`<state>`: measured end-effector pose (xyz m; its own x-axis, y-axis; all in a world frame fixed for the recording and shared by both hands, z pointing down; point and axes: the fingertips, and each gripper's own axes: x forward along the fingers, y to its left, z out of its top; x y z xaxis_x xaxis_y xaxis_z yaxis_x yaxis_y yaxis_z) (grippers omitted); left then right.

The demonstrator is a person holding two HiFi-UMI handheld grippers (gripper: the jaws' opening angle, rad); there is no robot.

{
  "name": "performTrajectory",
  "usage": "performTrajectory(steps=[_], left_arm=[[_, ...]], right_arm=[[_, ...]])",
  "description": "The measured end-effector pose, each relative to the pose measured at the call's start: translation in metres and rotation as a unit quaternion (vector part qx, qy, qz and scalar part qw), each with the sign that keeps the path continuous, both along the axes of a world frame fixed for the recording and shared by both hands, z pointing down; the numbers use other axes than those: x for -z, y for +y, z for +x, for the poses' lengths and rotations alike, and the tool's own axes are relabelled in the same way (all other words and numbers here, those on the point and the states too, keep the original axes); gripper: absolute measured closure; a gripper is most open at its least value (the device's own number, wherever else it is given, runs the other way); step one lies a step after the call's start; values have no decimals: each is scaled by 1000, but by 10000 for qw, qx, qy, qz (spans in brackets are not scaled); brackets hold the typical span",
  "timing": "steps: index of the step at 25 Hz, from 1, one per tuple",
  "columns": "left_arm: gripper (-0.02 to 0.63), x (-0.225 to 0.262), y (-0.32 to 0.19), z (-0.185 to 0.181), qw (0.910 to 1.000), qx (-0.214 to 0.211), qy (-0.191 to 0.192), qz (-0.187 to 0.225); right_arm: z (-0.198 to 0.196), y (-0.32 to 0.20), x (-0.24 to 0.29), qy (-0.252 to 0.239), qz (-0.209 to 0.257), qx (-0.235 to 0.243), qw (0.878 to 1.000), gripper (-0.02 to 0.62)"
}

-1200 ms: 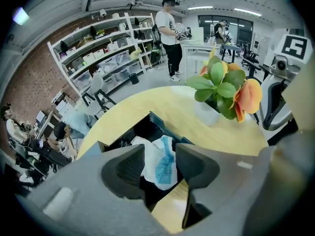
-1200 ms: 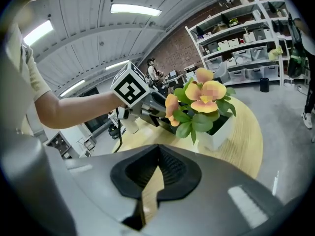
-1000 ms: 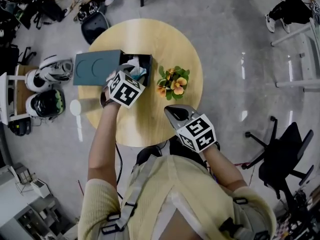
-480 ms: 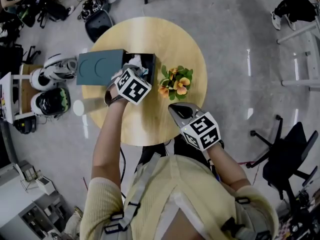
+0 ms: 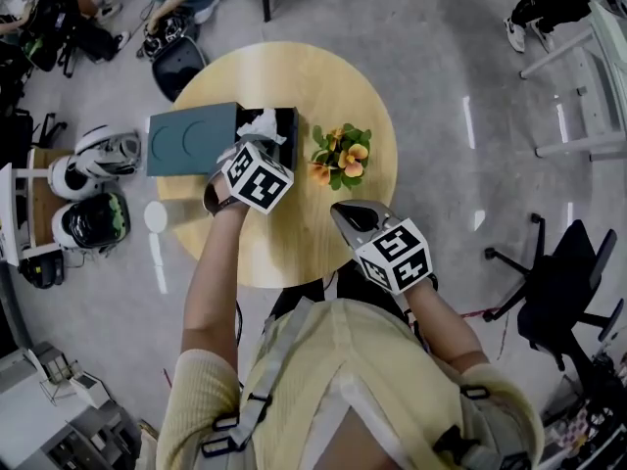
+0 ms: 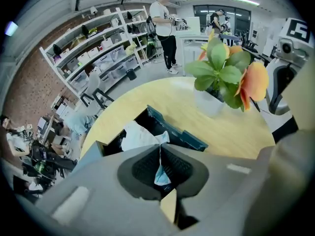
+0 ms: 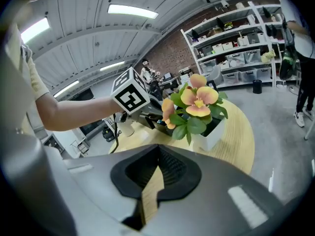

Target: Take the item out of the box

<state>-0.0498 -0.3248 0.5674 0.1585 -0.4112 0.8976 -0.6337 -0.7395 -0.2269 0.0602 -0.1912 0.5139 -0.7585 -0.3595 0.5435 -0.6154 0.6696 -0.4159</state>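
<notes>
A dark teal box [image 5: 286, 123] stands open on the round wooden table [image 5: 294, 76], its lid [image 5: 191, 137] folded out to the left. A crumpled white item [image 5: 260, 125] sticks up out of it. My left gripper [image 5: 261, 145] hangs over the box's near edge. Its jaws are closing, and in the left gripper view [image 6: 159, 150] a fold of the white item [image 6: 140, 135] is pinched between the pads, above the box's wall [image 6: 189, 141]. My right gripper [image 5: 349, 216] is shut on nothing over the table's near side [image 7: 158, 149].
A potted plant with orange flowers [image 5: 340, 158] stands just right of the box, between the two grippers [image 6: 224, 77] [image 7: 194, 107]. White and dark gear lies on the floor at the left [image 5: 88, 184]. An office chair [image 5: 558, 297] is at the right. A person [image 6: 165, 23] stands by the shelves.
My left gripper has shifted slightly right over the box, and the white item now shows higher above the rim. The right gripper has hardly moved.
</notes>
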Motion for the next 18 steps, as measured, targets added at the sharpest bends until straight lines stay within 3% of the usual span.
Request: performTrajectory(steps=[9, 18], left_arm=[[595, 56, 13, -5, 9949, -147, 560, 830], [595, 104, 48, -3, 9825, -363, 1216, 1364]], right_arm=[[-26, 18, 14, 125, 183, -54, 9997, 592], [-37, 24, 29, 257, 405, -365, 9982, 593]])
